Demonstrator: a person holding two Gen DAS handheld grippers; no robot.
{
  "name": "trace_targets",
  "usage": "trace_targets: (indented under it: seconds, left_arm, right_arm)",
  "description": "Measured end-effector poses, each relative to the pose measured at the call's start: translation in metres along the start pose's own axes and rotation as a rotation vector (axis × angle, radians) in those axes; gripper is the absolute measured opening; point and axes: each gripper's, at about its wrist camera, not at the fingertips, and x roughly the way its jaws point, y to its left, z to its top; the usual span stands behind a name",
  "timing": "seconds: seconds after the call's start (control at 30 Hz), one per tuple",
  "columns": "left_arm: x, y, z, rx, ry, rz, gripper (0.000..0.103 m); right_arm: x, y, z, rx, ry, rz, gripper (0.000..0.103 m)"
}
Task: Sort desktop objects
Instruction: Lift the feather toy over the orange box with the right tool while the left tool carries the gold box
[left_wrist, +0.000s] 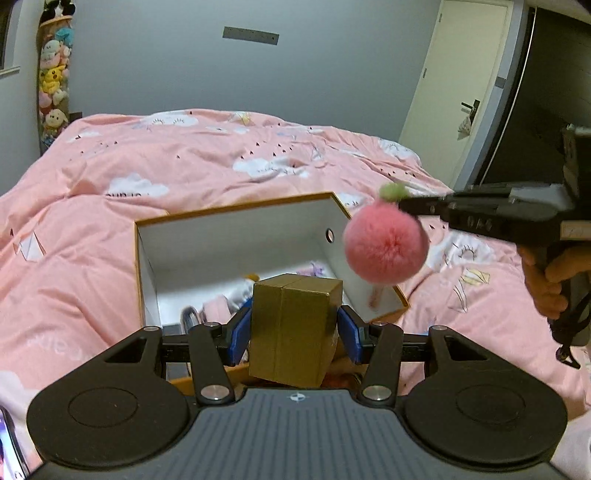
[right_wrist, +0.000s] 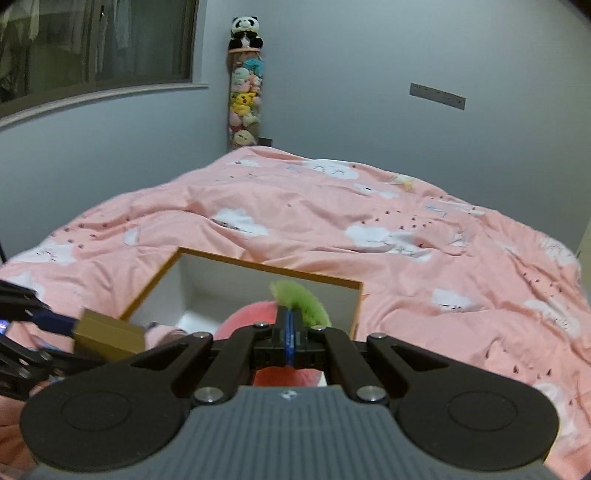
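Count: two grippers, one gold box, one pink pompom, one open storage box, one bed. Left gripper (left_wrist: 293, 326) is clamped on the gold box (left_wrist: 293, 325), blue pads (left_wrist: 239, 334) pressing its two side faces; the box is a matte gold-brown cardboard cuboid with a seam down its front face, sitting at lower centre of the left wrist view, above the open storage box (left_wrist: 236, 236). Right gripper (right_wrist: 290, 332) has its jaws closed flat together, pinching the green tuft (right_wrist: 303, 301) on top of the pink pompom (left_wrist: 386, 245); the pompom is a round, fluffy pink ball hanging below the fingertips, right of centre in the left wrist view, over the right-hand rim of the storage box. Storage box: orange-brown outside and rim, white inside, one round hole in its right wall, several small items on the floor, blurred, not identified. It rests on a pink bedspread (left_wrist: 184, 166) printed with white clouds. A hand (left_wrist: 550, 284) grips the right gripper's handle at the right edge. Column of plush toys (right_wrist: 244, 107) stands at upper centre of the right wrist view, one panda on top.
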Motion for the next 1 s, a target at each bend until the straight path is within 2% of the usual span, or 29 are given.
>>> trace_targets:
  seconds: [0.33, 0.67, 0.83, 1.0]
  left_arm:
    - [0.002, 0.024, 0.017, -0.031, -0.026, 0.065, 0.058]
    - [0.019, 0.032, 0.022, -0.032, 0.000, 0.070, 0.058]
    - [0.026, 0.036, 0.025, -0.036, 0.013, 0.070, 0.058]
    - [0.034, 0.041, 0.027, -0.039, 0.027, 0.075, 0.058]
  right_arm:
    - [0.034, -0.006, -0.022, -0.012, 0.130, -0.011, 0.000]
    - [0.049, -0.006, -0.037, -0.048, 0.205, -0.029, 0.000]
    - [0.051, -0.007, -0.031, -0.040, 0.212, -0.001, 0.005]
    - [0.069, 0.003, -0.028, -0.060, 0.251, 0.075, 0.005]
